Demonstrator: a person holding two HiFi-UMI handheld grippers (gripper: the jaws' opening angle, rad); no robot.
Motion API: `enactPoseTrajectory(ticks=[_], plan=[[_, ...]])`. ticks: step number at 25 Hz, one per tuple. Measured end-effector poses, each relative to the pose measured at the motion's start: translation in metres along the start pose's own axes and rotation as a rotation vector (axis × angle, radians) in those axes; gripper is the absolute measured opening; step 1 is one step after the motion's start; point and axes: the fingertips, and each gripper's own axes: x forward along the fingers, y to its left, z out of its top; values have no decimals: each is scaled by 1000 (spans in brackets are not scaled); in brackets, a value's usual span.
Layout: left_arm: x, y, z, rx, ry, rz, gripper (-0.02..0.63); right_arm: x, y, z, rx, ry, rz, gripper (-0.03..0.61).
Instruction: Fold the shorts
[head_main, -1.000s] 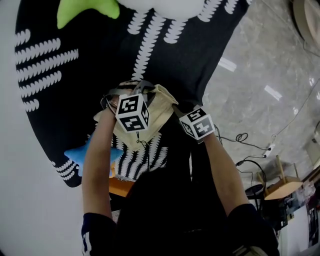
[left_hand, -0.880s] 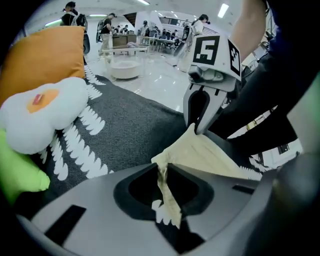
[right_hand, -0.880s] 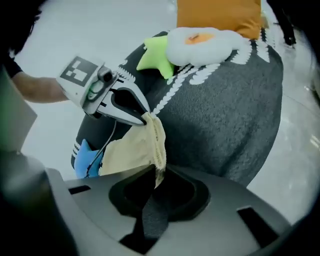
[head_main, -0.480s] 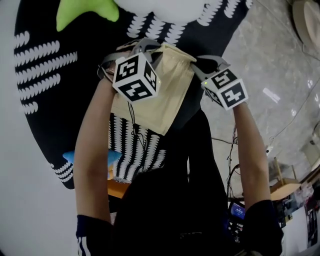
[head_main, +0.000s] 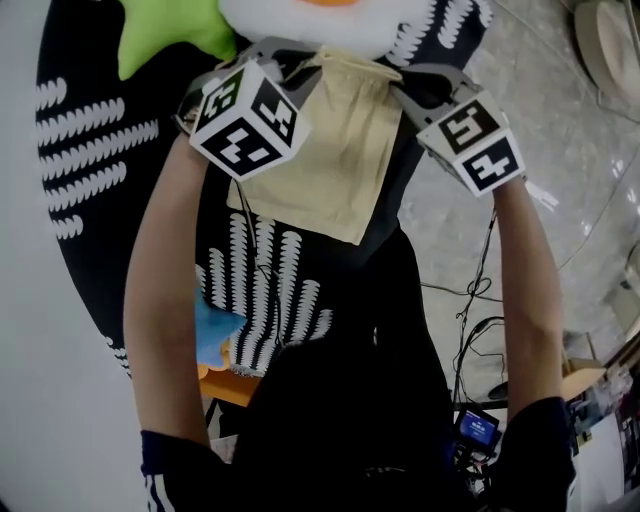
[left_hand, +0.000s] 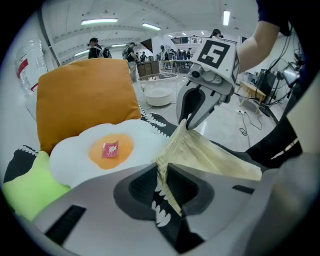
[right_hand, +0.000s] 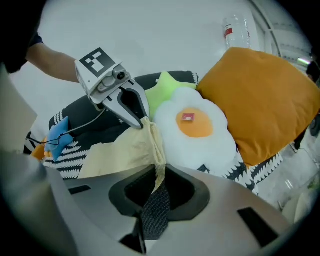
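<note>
**A:** Head view: which step are we on?

**B:** Carry, by my read. The shorts (head_main: 345, 160) hang in the air by the top hem. One corner is in the left gripper (head_main: 295, 62), the other in the right gripper (head_main: 402, 88). Below is the black patterned mat (head_main: 90, 150), with the fried-egg cushion (head_main: 330, 12) at the far edge. Can't tell whether they're already halved.

**A:** Left gripper view?

**B:** Jaws nearly together, pinching a bunched hem corner. The cloth runs from there to the right gripper's tips. The egg cushion is to the left, with the orange cushion (left_hand: 85, 95) behind it.

**A:** Right gripper view?

**B:** Same story — narrow gap, cream hem clamped between the pads. The left gripper's tips bite the far corner, and the hem between the two is fairly taut.

**A:** Next move?

**B:** Lower onto bare mat with the hem level and both grips kept — then lay the shorts flat and fold one half over. The risk is draping them on the egg cushion.
</note>
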Motion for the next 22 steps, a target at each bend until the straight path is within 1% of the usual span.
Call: enactPoseTrajectory(ticks=[3,6,8,9,13,14,18,20,22], plan=[[-20,-15,-2,40,-25,-33,63,-10,17,8,-49,-17,-8,71],[-39,-36,-7,59,-68,-21,63,-21,45,11,-91,-57,-11,71],[-53,-52,-10,76,-95,-18,64,-30,63,11,-96,-77,-8,71],[-59,-63,-13,93,-94,-26,66,-34,73,11,-97,-84,-8,71],[-78,-123,-45,198,-17,-113,77,-44,135,2,-144,-77,-1,72],[-82,-135,-52,209,-9,-121,77,-44,155,-4,-152,-75,10,71],[-105,-177,-89,206,3,-106,75,-34,239,-25,-195,-41,60,72],[-108,-204,-113,239,23,-105,75,-21,274,-42,-262,1,63,72],[-102,-230,-139,277,56,-110,75,-4,296,-62,-337,49,52,72]])
